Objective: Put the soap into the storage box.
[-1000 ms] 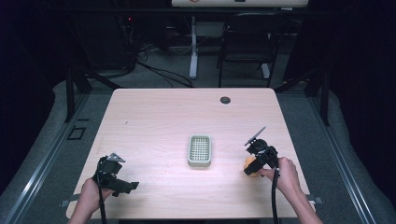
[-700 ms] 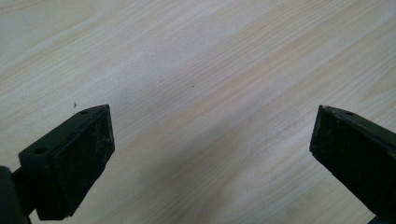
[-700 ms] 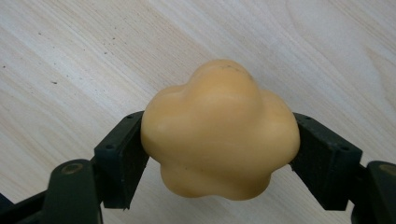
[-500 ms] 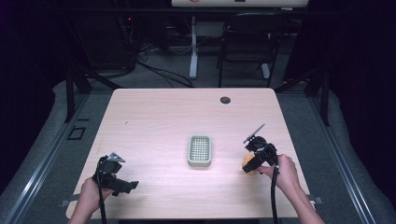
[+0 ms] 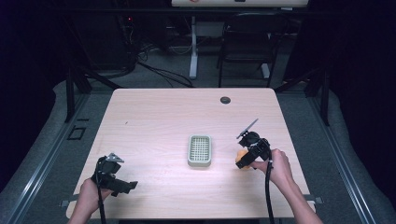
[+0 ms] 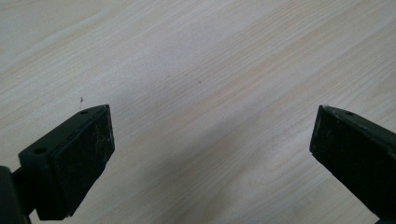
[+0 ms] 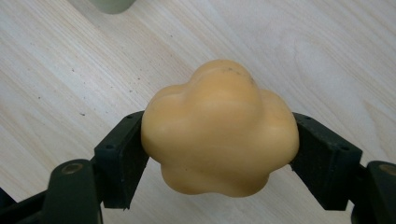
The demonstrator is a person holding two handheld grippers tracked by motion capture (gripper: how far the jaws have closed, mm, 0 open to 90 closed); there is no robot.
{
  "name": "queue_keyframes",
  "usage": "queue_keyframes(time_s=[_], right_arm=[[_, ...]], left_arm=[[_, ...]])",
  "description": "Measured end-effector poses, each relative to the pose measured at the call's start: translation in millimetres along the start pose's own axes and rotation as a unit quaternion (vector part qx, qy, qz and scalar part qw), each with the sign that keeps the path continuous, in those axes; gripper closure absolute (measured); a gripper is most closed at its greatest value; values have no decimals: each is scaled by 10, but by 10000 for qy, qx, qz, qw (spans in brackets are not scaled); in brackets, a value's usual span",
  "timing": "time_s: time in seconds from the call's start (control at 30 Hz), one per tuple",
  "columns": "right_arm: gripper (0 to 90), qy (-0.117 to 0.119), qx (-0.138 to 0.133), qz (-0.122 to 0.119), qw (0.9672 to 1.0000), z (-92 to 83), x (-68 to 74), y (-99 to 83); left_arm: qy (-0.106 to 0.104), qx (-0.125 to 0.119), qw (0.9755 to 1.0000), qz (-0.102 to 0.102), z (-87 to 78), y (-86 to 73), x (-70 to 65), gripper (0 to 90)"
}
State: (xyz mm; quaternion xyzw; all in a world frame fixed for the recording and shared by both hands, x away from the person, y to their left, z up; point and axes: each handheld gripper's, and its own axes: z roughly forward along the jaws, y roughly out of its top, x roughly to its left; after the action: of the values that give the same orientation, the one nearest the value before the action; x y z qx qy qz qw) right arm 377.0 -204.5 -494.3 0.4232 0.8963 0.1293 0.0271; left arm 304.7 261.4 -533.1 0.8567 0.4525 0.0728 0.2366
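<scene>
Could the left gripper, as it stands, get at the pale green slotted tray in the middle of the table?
Probably yes. The left gripper has open, empty jaws, and bare light wooden table lies between it and the pale green slotted tray; nothing blocks that path.

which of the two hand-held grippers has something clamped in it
The right hand-held gripper: its jaws press both sides of the orange lobed piece. The left hand-held gripper stands wide open over bare table.
</scene>
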Motion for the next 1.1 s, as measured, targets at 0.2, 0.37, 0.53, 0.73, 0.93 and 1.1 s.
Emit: queue_keyframes(time_s=[0.2, 0.37, 0.53, 0.73, 0.93, 1.1], right_arm=[[246, 17, -82, -83, 9999, -44, 34, 96], [246, 10, -108, -127, 9999, -60, 69, 137], [246, 21, -147, -152, 9998, -76, 95, 183], [246, 16, -169, -213, 9996, -101, 114, 265], [246, 53, -201, -279, 9994, -125, 158, 345], [246, 31, -229, -310, 9993, -131, 186, 405]], left_arm=[[5, -9, 10000, -2, -5, -8, -8, 1], [15, -9, 10000, 24, 1, 9, -16, 1], [4, -2, 10000, 31, 4, 11, -19, 1], [-13, -5, 10000, 26, 5, 11, -18, 1], [-2, -13, 10000, 24, 1, 9, -19, 1], [-14, -10, 10000, 41, -4, 11, -24, 1]])
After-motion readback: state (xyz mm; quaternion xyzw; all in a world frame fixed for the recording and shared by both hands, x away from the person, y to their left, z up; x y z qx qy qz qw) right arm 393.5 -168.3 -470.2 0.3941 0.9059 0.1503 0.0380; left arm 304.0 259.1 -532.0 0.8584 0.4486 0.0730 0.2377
